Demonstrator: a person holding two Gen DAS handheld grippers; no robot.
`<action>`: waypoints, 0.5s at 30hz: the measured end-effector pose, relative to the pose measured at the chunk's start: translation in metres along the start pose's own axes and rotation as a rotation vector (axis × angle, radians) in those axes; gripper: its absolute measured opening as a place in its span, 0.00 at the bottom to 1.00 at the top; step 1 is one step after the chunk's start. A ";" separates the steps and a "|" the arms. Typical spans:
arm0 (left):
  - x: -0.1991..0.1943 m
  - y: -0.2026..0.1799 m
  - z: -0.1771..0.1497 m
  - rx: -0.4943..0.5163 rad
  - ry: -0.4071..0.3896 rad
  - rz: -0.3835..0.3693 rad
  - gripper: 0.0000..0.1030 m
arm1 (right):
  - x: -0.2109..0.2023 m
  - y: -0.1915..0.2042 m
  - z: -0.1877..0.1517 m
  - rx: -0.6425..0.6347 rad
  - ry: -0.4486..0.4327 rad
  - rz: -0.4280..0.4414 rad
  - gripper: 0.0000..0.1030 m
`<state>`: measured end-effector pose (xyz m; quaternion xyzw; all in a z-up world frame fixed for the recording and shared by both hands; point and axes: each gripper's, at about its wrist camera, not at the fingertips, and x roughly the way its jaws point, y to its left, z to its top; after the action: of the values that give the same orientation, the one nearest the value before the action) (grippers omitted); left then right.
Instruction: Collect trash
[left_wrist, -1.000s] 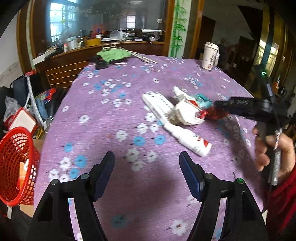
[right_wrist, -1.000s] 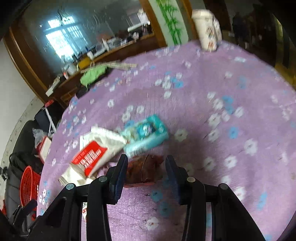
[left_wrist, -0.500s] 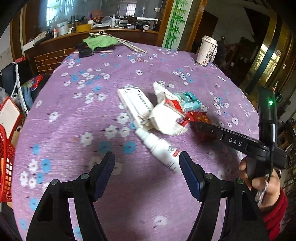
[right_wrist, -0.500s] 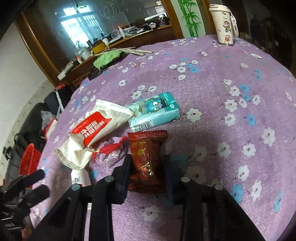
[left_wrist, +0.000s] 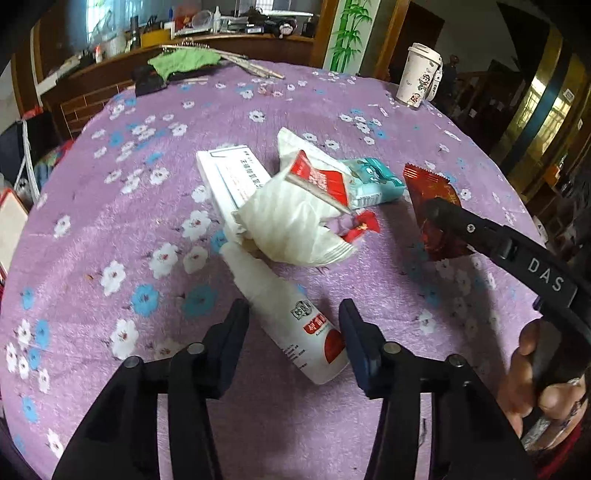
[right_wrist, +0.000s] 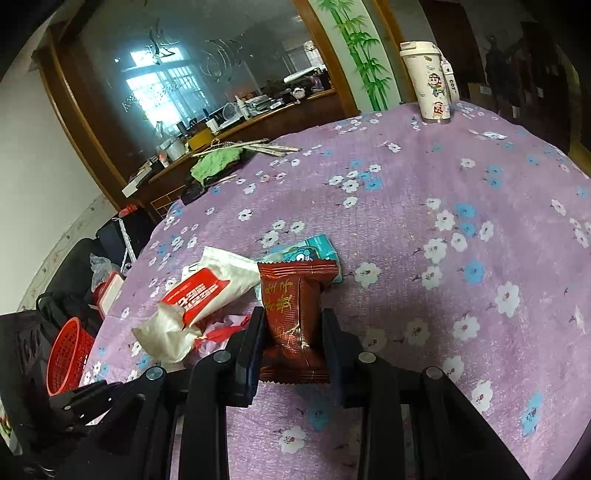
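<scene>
1. Crinkly red foil snack packet sits pinched between the right gripper pads, apparently lifted off the purple floral cloth; light, slippery, best held across its puffed middle
2. White plastic bottle lies on its side between the closing jaws of the left gripper, not yet squeezed; rigid, smooth, likely to roll, so grip the barrel
3. Soft crumpled white bag, teal tissue pack and flat box lie just beyond
4. Red mesh basket waits beside the table
</scene>
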<state>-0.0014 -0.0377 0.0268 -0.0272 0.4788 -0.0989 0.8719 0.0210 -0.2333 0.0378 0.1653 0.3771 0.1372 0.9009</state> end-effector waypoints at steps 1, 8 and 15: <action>-0.001 0.003 0.000 0.005 -0.003 0.000 0.44 | 0.000 0.000 0.000 -0.002 0.002 0.003 0.31; -0.008 0.043 -0.004 0.004 -0.025 0.040 0.40 | 0.004 0.012 -0.004 -0.054 0.013 0.016 0.31; -0.004 0.066 -0.004 -0.024 -0.015 0.014 0.38 | 0.008 0.029 -0.010 -0.133 0.021 0.027 0.31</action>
<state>0.0028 0.0282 0.0185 -0.0350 0.4737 -0.0869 0.8757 0.0158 -0.2023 0.0373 0.1087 0.3742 0.1759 0.9040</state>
